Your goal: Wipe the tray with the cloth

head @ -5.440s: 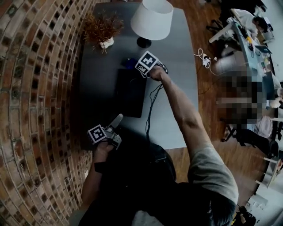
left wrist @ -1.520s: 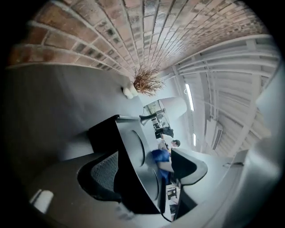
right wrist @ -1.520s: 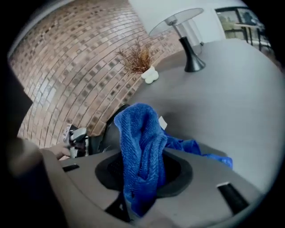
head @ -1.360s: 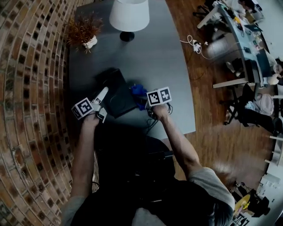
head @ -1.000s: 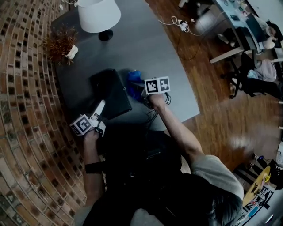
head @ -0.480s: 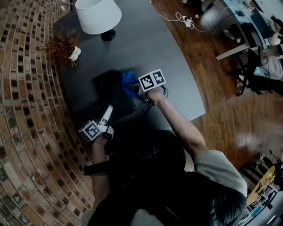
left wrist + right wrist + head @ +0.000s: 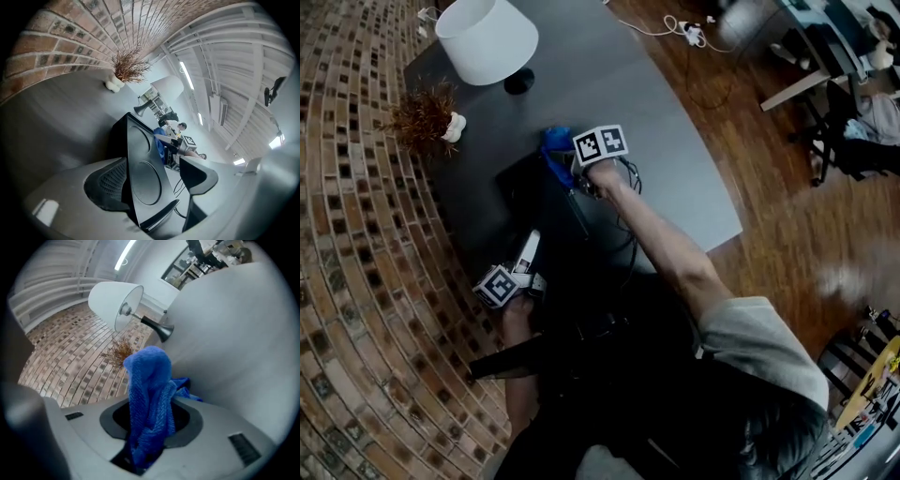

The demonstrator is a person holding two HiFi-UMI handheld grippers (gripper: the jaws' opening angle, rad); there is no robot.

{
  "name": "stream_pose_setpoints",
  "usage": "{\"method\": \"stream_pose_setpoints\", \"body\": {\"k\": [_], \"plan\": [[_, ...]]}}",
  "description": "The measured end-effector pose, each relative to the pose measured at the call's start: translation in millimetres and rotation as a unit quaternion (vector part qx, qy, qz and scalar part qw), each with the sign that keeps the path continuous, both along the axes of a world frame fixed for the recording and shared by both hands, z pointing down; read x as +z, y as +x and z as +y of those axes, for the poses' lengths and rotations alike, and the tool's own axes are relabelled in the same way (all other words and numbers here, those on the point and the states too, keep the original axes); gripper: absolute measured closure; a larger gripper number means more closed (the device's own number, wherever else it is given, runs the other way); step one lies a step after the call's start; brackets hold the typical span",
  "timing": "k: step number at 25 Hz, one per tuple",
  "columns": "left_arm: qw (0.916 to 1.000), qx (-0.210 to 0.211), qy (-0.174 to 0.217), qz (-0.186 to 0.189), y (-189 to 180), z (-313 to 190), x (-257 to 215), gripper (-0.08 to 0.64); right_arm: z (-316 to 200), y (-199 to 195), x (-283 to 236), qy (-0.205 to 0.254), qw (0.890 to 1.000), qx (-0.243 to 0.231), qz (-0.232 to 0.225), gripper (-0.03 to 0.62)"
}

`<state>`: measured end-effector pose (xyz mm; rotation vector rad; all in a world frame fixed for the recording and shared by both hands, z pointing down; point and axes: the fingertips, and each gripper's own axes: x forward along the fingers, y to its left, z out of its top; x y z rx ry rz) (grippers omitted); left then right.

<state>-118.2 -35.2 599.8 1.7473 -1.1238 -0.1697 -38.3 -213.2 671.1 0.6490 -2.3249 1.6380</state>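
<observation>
Tray (image 7: 534, 202), black, lies on the grey counter (image 7: 675, 159) near the counter's front edge, close to the brick wall (image 7: 356, 234). In the left gripper view it shows as a shallow moulding with two round recesses in its upper face.

Left gripper (image 7: 152, 161): seen from the head view, it reaches in from the person's side to the tray's near corner. Its jaws stand wide and grip the tray's near edge between them. The meshed pad lies against the tray's back face. The other jaw stands on the side of the recessed face, close to the raised rim.

Cloth (image 7: 147, 399), bright blue with a ribbed weave, is bunched and pinched between the nearly closed jaws of the right gripper (image 7: 150, 427). A thick fold rises past the jaw tips and a smaller fold spills to one side. In the head view the cloth sits at the tray's far end, just ahead of the right gripper's marker cube (image 7: 600, 143). Whether the cloth touches the tray surface cannot be told.

Background: a lamp (image 7: 486, 37) with a white shade and a dark round base stands toward the far end of the counter. A dried plant (image 7: 425, 114) in a small white pot stands beside the wall, between the lamp and the tray and well apart from both. Wooden floor (image 7: 787, 187) runs along the counter's other side.
</observation>
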Motion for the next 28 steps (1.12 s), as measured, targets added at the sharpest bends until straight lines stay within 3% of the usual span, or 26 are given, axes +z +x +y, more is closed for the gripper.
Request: {"method": "stream_pose_setpoints", "body": {"k": [3,5,7,9,11,15,18,20,22,25,28], "plan": [[0.9999,0.001,0.004,-0.011,-3.7,-1.7,0.0,0.213,52.6,14.0,7.0,-0.041,0.995,-0.089,0.028,0.463],[1.0000,0.001,0.005,-0.007,-4.0,-2.1,-0.3,0.213,62.3,26.1,3.4,-0.039,0.991,-0.122,0.037,0.463],[1.0000,-0.004,0.002,-0.003,-4.4,-1.6,0.8,0.213,27.4,38.7,-5.3,0.001,0.996,-0.077,0.046,0.463],[1.0000,-0.010,0.000,0.003,-4.5,-0.6,2.3,0.213,-24.2,40.8,-18.0,0.046,0.998,0.003,0.036,0.463],[0.9999,-0.011,0.001,0.006,-3.3,-0.3,2.5,0.213,-52.0,25.0,-19.8,0.059,0.997,0.038,0.017,0.463],[1.0000,-0.006,0.002,-0.004,-1.8,0.3,3.0,0.213,-17.7,-4.5,13.0,0.023,0.998,-0.028,0.051,0.463],[0.9999,-0.008,0.012,0.008,0.1,-3.1,1.0,0.213,34.4,10.5,19.0,-0.032,0.993,-0.104,0.054,0.465],[0.9998,-0.009,0.014,0.012,-2.5,-2.5,2.7,0.213,64.6,25.6,14.0,-0.042,0.987,-0.145,0.049,0.463],[0.9999,-0.008,0.009,-0.002,-6.3,-0.5,7.0,0.213,68.6,51.9,-4.2,-0.013,0.993,-0.111,0.042,0.463],[0.9999,-0.004,0.012,-0.010,-3.5,-2.2,2.4,0.213,59.2,83.8,-46.6,0.056,0.998,0.000,0.005,0.464],[0.9998,-0.008,0.015,-0.009,-5.6,-3.5,2.5,0.213,73.7,67.8,-40.9,0.068,0.997,0.034,-0.014,0.463]]}}
